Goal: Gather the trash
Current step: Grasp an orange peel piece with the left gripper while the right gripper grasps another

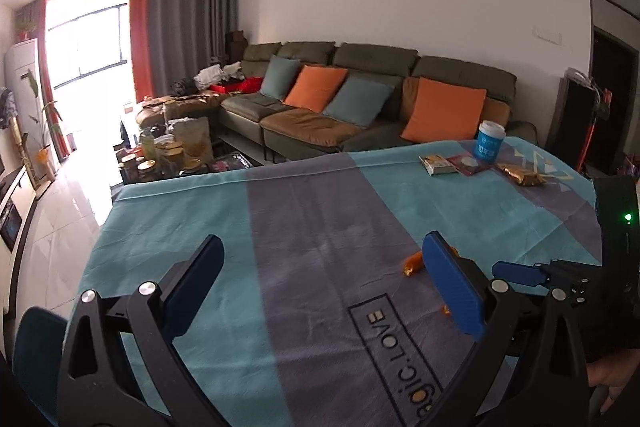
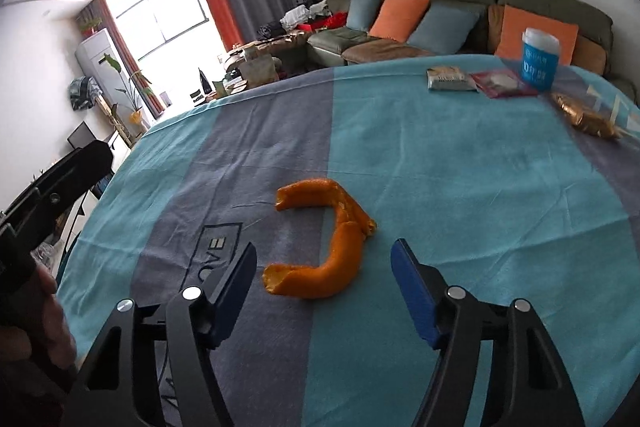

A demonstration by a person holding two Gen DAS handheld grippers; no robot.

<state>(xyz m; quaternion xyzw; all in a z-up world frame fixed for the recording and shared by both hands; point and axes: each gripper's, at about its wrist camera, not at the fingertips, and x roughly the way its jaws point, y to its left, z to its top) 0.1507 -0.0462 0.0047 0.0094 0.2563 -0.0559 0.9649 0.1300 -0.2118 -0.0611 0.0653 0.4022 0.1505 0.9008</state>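
Observation:
A curled orange peel (image 2: 340,259) lies on the teal and grey tablecloth (image 2: 460,187). My right gripper (image 2: 325,251) hangs just above it, open, with the peel's near end between the fingers and neither pad touching it. My left gripper (image 1: 323,243) is open and empty over the cloth; in its view the peel (image 1: 412,263) shows partly behind the right finger. A blue paper cup (image 2: 540,61), a silver packet (image 2: 450,79), a red wrapper (image 2: 502,85) and a gold wrapper (image 2: 584,117) lie at the table's far right.
Past the table's far edge stand a green sofa (image 1: 360,99) with orange and blue cushions and a low table (image 1: 172,155) crowded with jars. A blue chair (image 1: 36,347) stands at the table's near left corner. A hand (image 2: 40,327) holds the left gripper's handle.

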